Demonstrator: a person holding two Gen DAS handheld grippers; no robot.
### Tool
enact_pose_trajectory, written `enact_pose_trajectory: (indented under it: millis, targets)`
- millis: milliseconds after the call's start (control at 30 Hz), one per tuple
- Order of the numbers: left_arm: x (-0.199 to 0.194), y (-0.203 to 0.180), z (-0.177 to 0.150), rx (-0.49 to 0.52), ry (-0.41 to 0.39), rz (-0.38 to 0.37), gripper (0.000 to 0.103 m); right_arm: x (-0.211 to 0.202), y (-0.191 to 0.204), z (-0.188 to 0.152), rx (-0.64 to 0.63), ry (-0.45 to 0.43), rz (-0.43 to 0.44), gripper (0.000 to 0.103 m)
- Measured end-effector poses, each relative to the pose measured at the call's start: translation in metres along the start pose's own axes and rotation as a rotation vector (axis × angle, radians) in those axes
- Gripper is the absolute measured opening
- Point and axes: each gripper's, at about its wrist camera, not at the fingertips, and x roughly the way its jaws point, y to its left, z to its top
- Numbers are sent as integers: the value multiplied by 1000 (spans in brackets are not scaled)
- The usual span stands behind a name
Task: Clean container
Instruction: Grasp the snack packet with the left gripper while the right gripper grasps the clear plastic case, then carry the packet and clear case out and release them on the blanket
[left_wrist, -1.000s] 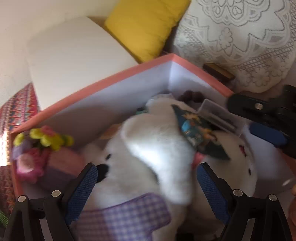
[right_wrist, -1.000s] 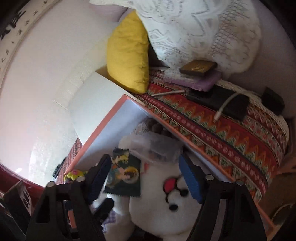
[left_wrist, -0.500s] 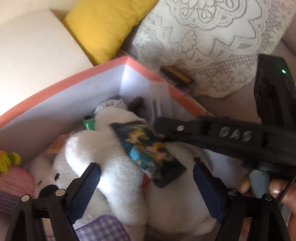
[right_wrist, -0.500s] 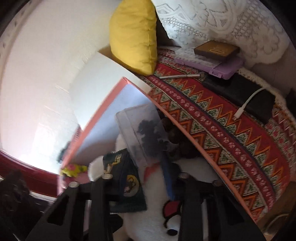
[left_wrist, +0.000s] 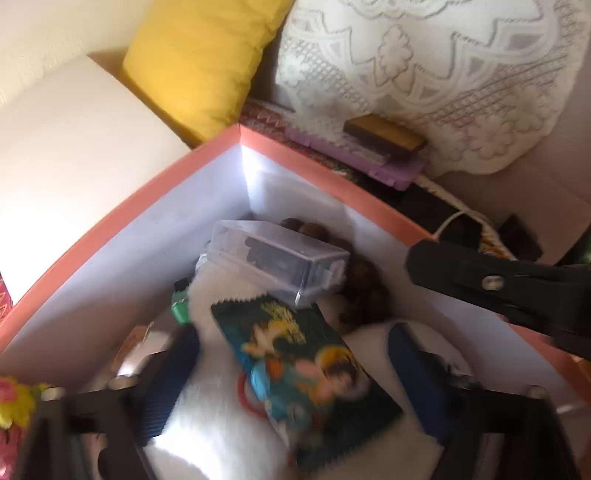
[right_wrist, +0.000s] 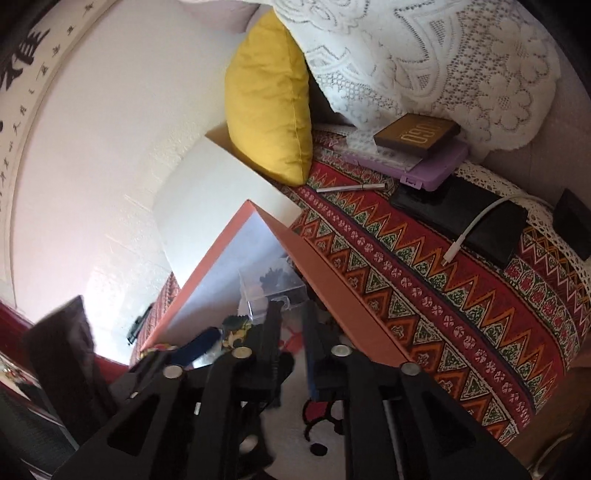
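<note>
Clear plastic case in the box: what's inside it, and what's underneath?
Inside the clear plastic case, small dark pieces show, too blurred to identify. It rests on the white plush toy, with brown balls behind it. The box floor beneath is covered.

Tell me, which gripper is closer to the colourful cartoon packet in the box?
Left. The left gripper is open with its fingers either side of the cartoon packet; the right gripper sits farther off, beside the clear plastic case.

Right gripper (right_wrist: 291, 321) fingers nearly together, tips at a clear plastic case (right_wrist: 271, 291) inside the pink-rimmed box (right_wrist: 332, 280). White plush (right_wrist: 295, 435) below. Box sits on patterned red cloth (right_wrist: 424, 295); yellow cushion (right_wrist: 271, 99), lace pillow (right_wrist: 424, 55), purple case (right_wrist: 432, 166) behind.
</note>
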Motion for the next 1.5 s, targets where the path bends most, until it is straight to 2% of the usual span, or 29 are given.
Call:
enact_pose_trajectory:
  millis: [33,67,133,267,333,367,433,500,567,667,700,733,767,833,900,1000,1067,1200,1267,1400,1500]
  targets:
    - [3,-1,2,6,2,15,39,0,0,0,9,-4,19,38]
    - [6,-3,5,12,5,30,26,-1,1,0,18,-8,38,42]
    - [-2,6,1,-17,-11,6,8,4,5,1,3,-10,33,53]
    - [-21,18,-9,-55,-53,-18,8,12,18,2,-13,-28,11,67]
    - [-27,22,-15,-70,-64,-28,8,16,25,1,-19,-40,-13,79]
    - [-31,26,-18,-79,-71,-32,7,17,30,1,-26,-46,-31,80]
    - [-38,33,-21,-101,-84,-44,7,26,45,-1,-102,-40,-97,81]
    - [-46,40,-23,-125,-97,-60,7,43,65,-6,-237,-22,-185,80]
    - [-56,48,-23,-157,-109,-81,7,65,80,-10,-360,-6,-306,76]
    - [-73,61,-25,-194,-128,-105,7,98,91,-12,-481,15,-449,69]
    - [-79,64,-26,-199,-137,-102,7,106,93,-12,-514,2,-517,51]
    - [-85,68,-27,-205,-146,-99,7,105,92,-9,-492,4,-500,35]
    - [-93,70,-28,-213,-157,-102,7,104,90,-5,-466,7,-479,34]
    - [-109,84,-36,-232,-182,-102,7,95,87,1,-408,-3,-438,25]
    - [-124,98,-44,-251,-209,-95,7,73,91,3,-368,-44,-375,24]
    - [-145,117,-54,-284,-242,-74,7,28,121,-6,-356,-138,-259,24]
    - [-164,133,-64,-303,-270,-57,7,-2,152,-22,-390,-207,-187,24]
    - [-213,160,-91,-324,-331,10,7,-43,228,-73,-506,-265,29,24]
    - [-239,174,-108,-334,-361,52,7,-48,267,-104,-576,-256,120,24]
    - [-282,218,-148,-378,-389,153,8,-17,333,-172,-698,-137,244,24]
    - [-295,262,-186,-438,-373,204,8,28,372,-227,-771,-22,254,24]
